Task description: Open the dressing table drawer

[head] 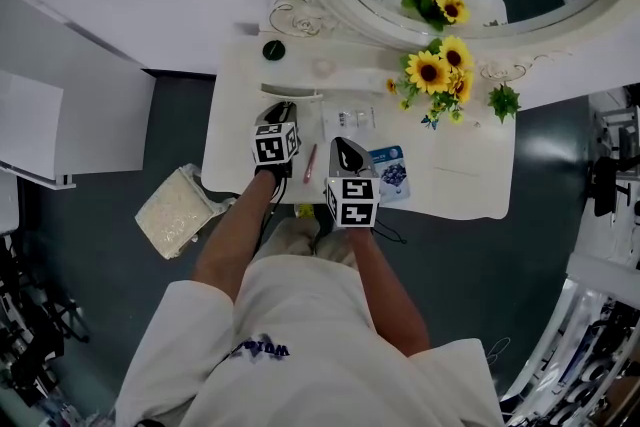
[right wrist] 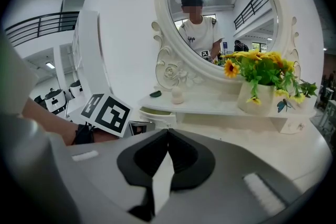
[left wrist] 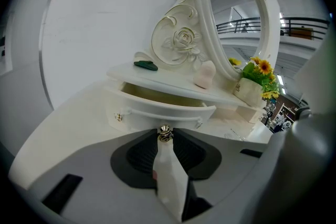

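Left gripper view: my left fingers (left wrist: 143, 153) pinch the knob (left wrist: 165, 134) at their tips. I should pull the drawer (left wrist: 157, 108) straight back. My right fingers (right wrist: 185, 157) are shut, empty.

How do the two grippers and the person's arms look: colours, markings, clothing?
The left gripper and right gripper have grey bodies with black pads. Each carries a white cube with black square markers. The person wears a white short-sleeved T-shirt with dark print.

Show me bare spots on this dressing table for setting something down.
Free: the right end of the tabletop, between the blue packet and the sunflowers; also the strip left of the left gripper. Crowded: the middle, around the right gripper.
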Demonstrator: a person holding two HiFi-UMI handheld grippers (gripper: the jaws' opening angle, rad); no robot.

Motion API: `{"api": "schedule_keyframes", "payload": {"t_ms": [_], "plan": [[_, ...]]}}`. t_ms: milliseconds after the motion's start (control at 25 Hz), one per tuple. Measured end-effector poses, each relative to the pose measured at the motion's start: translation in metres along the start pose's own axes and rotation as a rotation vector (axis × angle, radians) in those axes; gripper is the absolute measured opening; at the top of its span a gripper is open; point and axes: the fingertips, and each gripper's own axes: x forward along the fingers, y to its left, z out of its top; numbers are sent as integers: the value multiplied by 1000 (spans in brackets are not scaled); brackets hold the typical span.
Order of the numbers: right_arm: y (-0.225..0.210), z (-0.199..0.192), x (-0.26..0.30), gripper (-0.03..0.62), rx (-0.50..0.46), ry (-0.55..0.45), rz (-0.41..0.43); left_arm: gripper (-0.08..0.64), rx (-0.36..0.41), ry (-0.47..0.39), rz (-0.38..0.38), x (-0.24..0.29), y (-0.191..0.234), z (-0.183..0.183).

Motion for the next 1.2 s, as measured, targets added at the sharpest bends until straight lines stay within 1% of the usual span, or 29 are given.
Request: {"api": "schedule_keyframes", "payload": {"t_ms": [760, 960, 1200], "plan": [[8, -3, -3, 12, -18, 4, 22, 97, 0, 0, 8, -9, -2, -9], [12, -3, -1, 11, -53, 7, 21, 97, 0, -9, 2, -9, -3, -9], [21, -6, -1, 11, -56, 13, 37, 97, 2, -16, 0, -13, -3, -12]]}}
